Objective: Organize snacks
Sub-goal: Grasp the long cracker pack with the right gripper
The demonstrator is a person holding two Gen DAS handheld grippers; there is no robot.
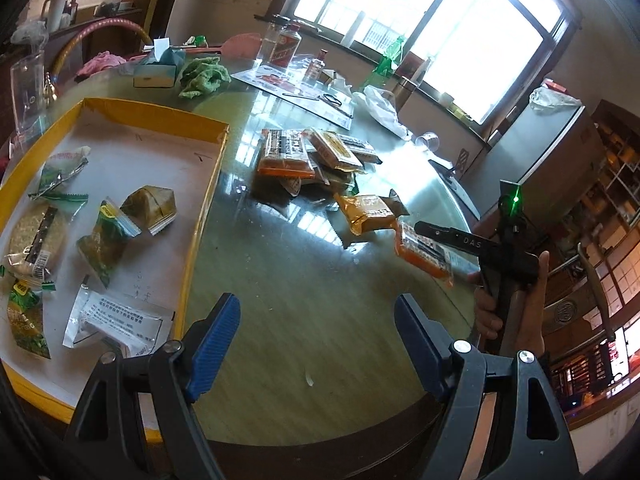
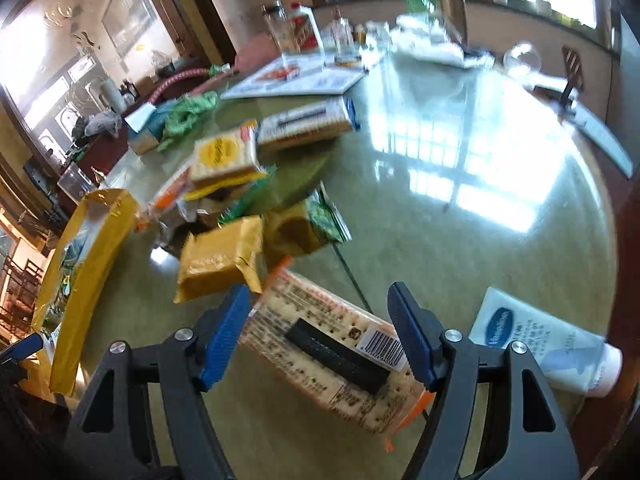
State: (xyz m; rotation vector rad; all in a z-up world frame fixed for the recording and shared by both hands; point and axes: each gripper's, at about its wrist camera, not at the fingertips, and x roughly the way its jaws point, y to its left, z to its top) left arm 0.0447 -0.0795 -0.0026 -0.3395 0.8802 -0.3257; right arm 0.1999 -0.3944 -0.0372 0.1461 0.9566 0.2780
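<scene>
Orange-edged cracker pack [image 2: 340, 348] flat on the glass tabletop [image 2: 460, 216], framed between spread jaws of the right gripper [image 2: 320, 336], likely lined up for a grab. Left gripper [image 1: 318, 340] agape, empty, beside the yellow tray [image 1: 200, 216] for sorted snacks. Cluttered, window-lit dining room.

Tray [image 1: 200, 216]: yellow walls, white floor. Packets in tray [image 1: 108, 236]: green and yellow print; one packet [image 1: 116, 320] white with black text. Cracker pack [image 2: 332, 348]: cream, speckled, orange edges, black bar, white barcode label. Adjacent pouch [image 2: 218, 260]: mustard yellow. Gripper pads [image 2: 224, 336]: blue, ribbed, on black arms. Tube [image 2: 548, 344]: white with blue oval logo. Table [image 2: 460, 220]: glossy olive green. Cloth [image 1: 202, 76]: green
</scene>
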